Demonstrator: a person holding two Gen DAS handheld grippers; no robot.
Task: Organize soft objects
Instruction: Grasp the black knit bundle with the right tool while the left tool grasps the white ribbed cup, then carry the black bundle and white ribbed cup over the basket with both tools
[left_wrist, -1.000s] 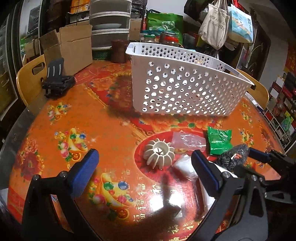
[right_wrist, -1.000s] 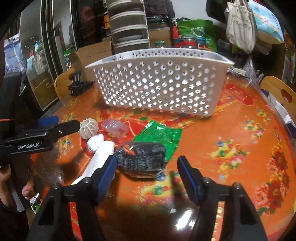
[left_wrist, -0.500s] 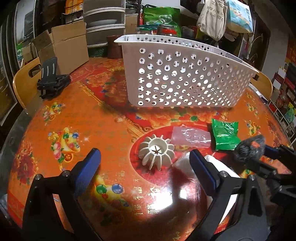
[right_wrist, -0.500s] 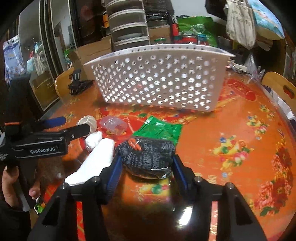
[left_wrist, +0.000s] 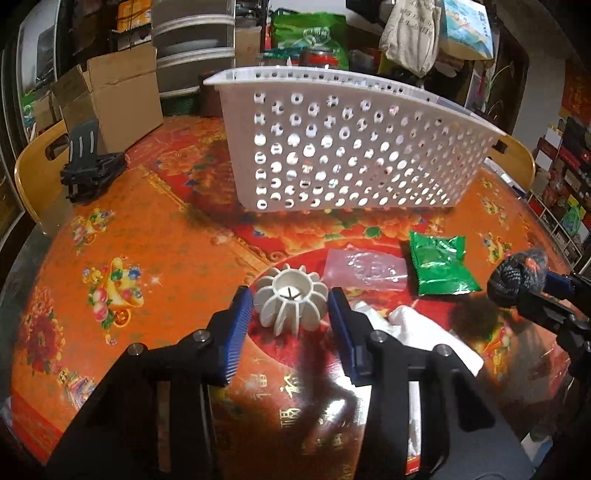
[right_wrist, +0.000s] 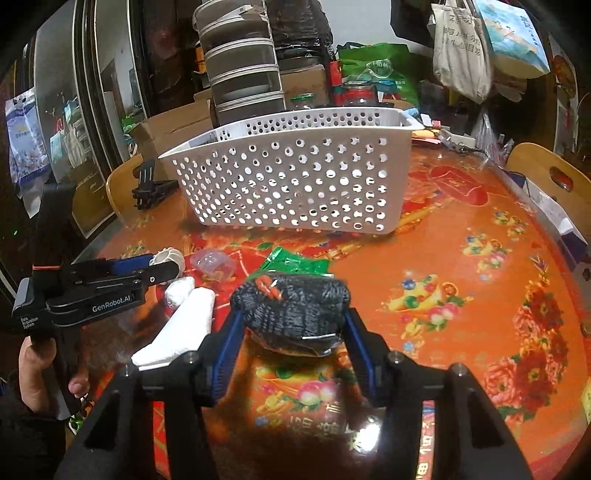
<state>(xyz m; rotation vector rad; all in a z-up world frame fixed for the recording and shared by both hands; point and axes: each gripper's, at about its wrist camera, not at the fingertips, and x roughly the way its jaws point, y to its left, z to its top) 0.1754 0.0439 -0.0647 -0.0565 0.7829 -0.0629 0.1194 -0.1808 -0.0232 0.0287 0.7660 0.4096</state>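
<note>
A white ribbed ball (left_wrist: 291, 306) rests on the red-and-orange table. My left gripper (left_wrist: 290, 293) is closing on it and the blue pads touch both its sides. My right gripper (right_wrist: 291, 321) is shut on a dark knitted bundle (right_wrist: 291, 306) with an orange tag, held just above the tabletop; the left wrist view shows the bundle (left_wrist: 517, 273) at far right. A green packet (left_wrist: 439, 266), a clear plastic pouch (left_wrist: 365, 267) and a white cloth (left_wrist: 424, 332) lie between the grippers. The white perforated basket (left_wrist: 351, 155) stands behind them.
A cardboard box (left_wrist: 110, 99) and a black folding stand (left_wrist: 88, 166) sit at the table's far left. Wooden chair backs (left_wrist: 33, 177) (right_wrist: 546, 177) rise at both sides. Stacked containers and bags crowd the back. A person's hand (right_wrist: 37, 373) holds the left gripper.
The left jaws came in from wide apart to the sides of the white ribbed ball. The right jaws shut on the knitted bundle and lifted it slightly off the table.
</note>
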